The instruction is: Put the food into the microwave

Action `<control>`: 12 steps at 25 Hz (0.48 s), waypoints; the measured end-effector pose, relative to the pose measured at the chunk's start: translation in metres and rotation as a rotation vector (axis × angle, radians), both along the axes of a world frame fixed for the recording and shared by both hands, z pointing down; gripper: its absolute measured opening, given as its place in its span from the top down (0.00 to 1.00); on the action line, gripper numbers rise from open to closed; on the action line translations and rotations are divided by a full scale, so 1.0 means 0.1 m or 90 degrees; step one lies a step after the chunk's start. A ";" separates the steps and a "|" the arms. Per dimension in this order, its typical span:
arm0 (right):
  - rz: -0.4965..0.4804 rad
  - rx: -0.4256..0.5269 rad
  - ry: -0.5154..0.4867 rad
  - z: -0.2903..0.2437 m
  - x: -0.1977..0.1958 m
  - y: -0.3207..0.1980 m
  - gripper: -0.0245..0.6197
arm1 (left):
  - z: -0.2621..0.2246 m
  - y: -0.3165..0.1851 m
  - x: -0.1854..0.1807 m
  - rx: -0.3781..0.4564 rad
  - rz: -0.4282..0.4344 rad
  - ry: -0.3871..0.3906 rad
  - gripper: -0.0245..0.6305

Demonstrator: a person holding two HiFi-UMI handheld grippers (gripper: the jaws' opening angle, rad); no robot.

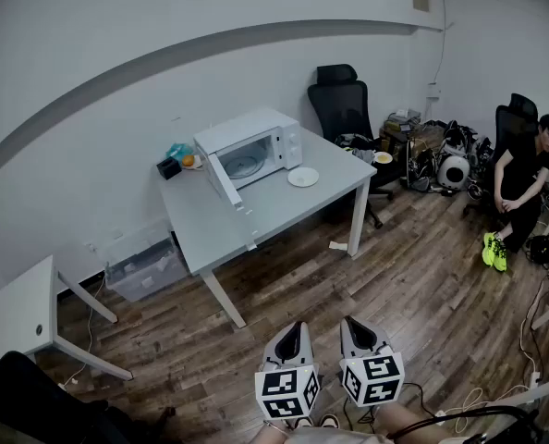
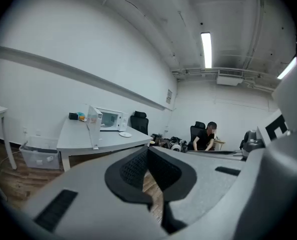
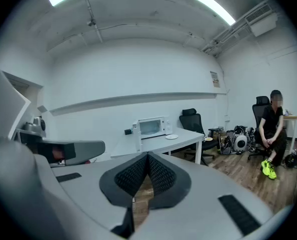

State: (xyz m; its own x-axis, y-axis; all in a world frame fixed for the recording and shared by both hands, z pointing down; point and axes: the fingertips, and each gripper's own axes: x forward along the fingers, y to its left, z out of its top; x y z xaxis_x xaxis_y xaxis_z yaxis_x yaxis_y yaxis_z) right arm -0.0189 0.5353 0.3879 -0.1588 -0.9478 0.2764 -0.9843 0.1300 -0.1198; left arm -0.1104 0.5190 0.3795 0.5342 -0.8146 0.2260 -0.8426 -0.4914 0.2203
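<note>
What lies on the white plate (image 1: 302, 178) cannot be made out from this far off; the plate is seen on the grey table (image 1: 256, 225) just to the right of the white microwave (image 1: 251, 148), apart from it. The microwave's door (image 1: 223, 181) is swung open toward the table's front edge, and the cavity behind it is too small to be read. Small items are bunched by the wall at the microwave's left: a black box (image 1: 169, 167), something orange (image 1: 189, 161) and something teal, none of them identifiable. Well in front of the microwave, the left gripper (image 1: 297, 329) and the right gripper (image 1: 350, 324) are held side by side over the wooden floor (image 1: 422, 294), each clenched with its pads pressed together and nothing between them; the person holding them is cut off by the lower edge. A black office chair (image 1: 341, 104) is parked to the microwave's right, behind the table, a clear storage bin (image 1: 145, 268) is tucked below to its left, and a seated person (image 1: 524, 178) is seen far to its right
</note>
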 end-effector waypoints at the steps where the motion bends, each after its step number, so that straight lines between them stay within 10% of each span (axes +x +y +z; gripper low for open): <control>1: 0.000 -0.002 0.003 0.01 -0.01 0.01 0.94 | 0.00 0.01 -0.01 -0.001 0.001 0.002 0.96; 12: 0.011 0.002 0.007 0.01 -0.06 0.02 0.94 | 0.05 -0.01 -0.12 -0.012 0.002 0.013 0.96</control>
State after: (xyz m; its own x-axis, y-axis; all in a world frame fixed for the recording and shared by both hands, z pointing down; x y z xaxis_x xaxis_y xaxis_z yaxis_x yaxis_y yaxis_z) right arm -0.0245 0.5372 0.3890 -0.1389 -0.9512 0.2755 -0.9877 0.1127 -0.1089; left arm -0.1220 0.5178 0.3843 0.5414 -0.8087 0.2298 -0.8362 -0.4898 0.2466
